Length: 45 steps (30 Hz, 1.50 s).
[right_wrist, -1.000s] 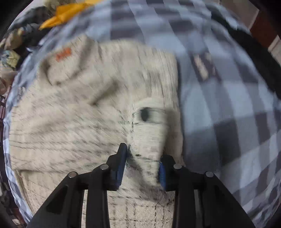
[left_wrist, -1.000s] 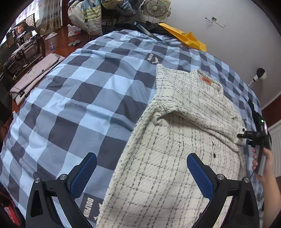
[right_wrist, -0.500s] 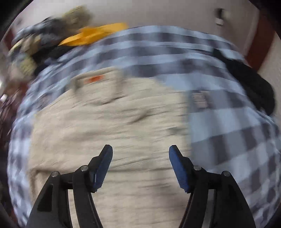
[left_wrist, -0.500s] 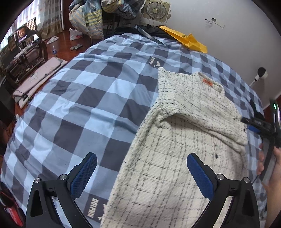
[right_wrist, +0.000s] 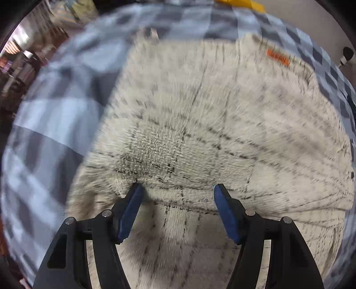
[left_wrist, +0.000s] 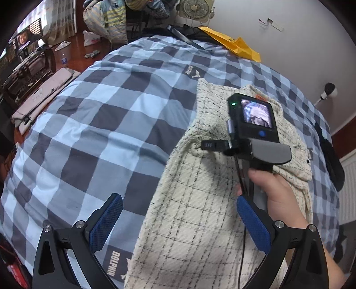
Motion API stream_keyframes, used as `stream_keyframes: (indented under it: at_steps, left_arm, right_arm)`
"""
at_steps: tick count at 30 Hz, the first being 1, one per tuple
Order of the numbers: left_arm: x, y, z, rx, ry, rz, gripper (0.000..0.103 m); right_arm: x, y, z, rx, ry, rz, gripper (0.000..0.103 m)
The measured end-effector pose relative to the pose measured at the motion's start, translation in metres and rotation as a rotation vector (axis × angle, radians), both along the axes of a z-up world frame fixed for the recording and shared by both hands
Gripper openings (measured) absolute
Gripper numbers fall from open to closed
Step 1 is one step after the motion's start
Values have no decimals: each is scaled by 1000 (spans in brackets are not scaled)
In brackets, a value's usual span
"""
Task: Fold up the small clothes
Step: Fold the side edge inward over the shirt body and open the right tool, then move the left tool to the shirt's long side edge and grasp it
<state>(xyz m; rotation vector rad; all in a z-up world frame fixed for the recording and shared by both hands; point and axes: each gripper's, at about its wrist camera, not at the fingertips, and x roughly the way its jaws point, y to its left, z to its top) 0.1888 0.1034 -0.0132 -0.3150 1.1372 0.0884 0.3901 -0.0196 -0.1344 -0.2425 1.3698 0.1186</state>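
Both sleeves appear folded onto the cream tweed jacket (left_wrist: pixel 200 222). Right gripper (right_wrist: pixel 176 195), jaws just opened and holding nothing, hovers above the left sleeve (right_wrist: pixel 160 155); left gripper (left_wrist: pixel 178 213) stands released. Next: grasp the near hem and fold toward the collar (right_wrist: pixel 278 56).

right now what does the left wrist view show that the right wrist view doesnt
Only the left wrist view: the left gripper open over the garment's edge, the hand holding the right gripper's handle, its camera screen, a fan.

Only the right wrist view: the right gripper, open, pads apart just above a fold.

Both: the cream checked garment, its orange label, the blue checked bedcover, a yellow bag.
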Motion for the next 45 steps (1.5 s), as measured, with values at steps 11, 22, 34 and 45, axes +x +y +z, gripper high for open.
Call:
stream_keyframes:
  at_steps: [11, 22, 34, 45]
  left_arm:
    - [-8, -13, 5, 155, -20, -26, 103]
    - [-59, -52, -3, 240, -60, -204, 103]
    - [-120, -63, 0, 417, -95, -338, 103]
    - [-120, -2, -36, 465, 84, -248, 103]
  right_arm:
    - [-99, -145, 135, 306, -145, -50, 64]
    - [-243, -281, 229, 63, -160, -177, 64]
    - [-305, -321, 331, 17, -287, -141, 102]
    - [-262, -320, 132, 138, 109, -300, 102]
